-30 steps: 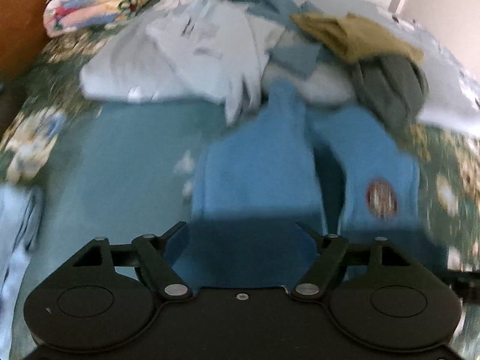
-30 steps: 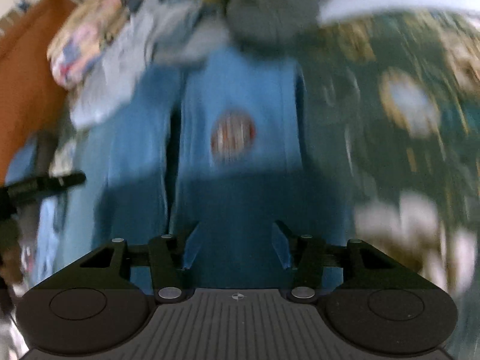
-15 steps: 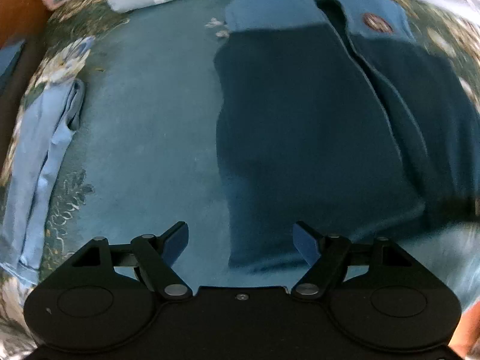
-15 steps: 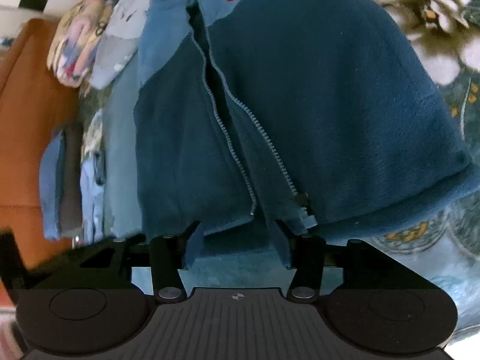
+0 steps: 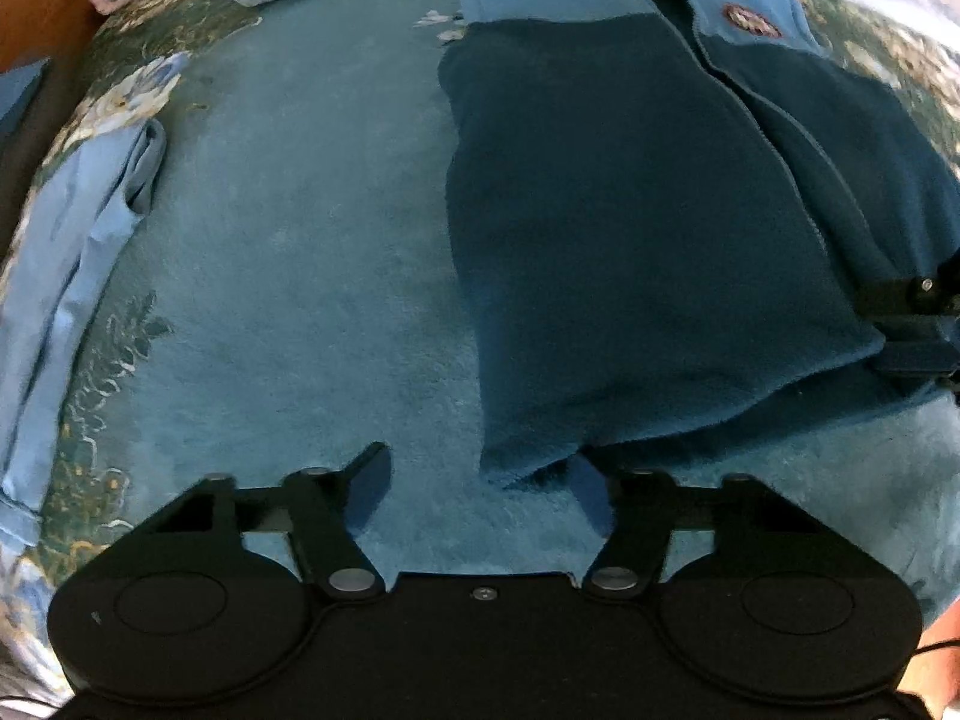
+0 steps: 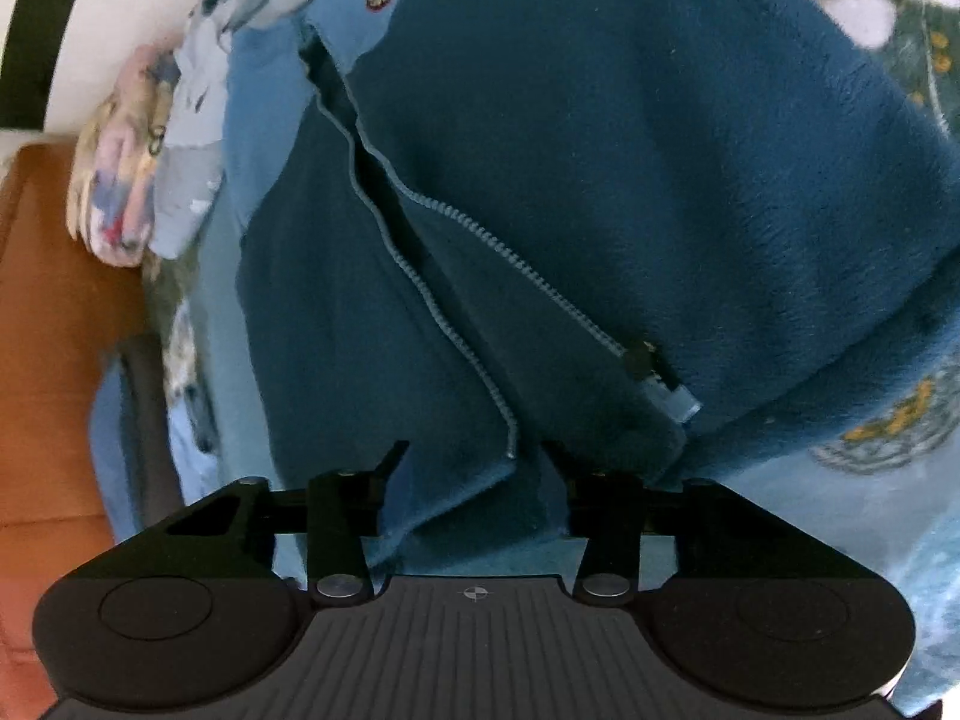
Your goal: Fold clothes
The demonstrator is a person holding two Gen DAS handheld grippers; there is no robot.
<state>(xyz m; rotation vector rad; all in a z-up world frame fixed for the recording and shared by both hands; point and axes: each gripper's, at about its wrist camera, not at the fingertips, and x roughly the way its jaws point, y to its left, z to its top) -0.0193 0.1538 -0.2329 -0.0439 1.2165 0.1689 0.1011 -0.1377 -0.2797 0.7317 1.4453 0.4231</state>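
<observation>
Fleece jacket (image 5: 630, 228) flat on bed (image 5: 288, 276); left claw (image 5: 480, 480) and right claw (image 6: 474, 474), jaws just closing, straddle hem corners, not yet pinching. Risk: catching one layer only, fold skews

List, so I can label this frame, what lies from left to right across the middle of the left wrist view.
Light blue garment → bare teal blanket → dark blue zip fleece jacket → right tongs at the picture's right edge.
</observation>
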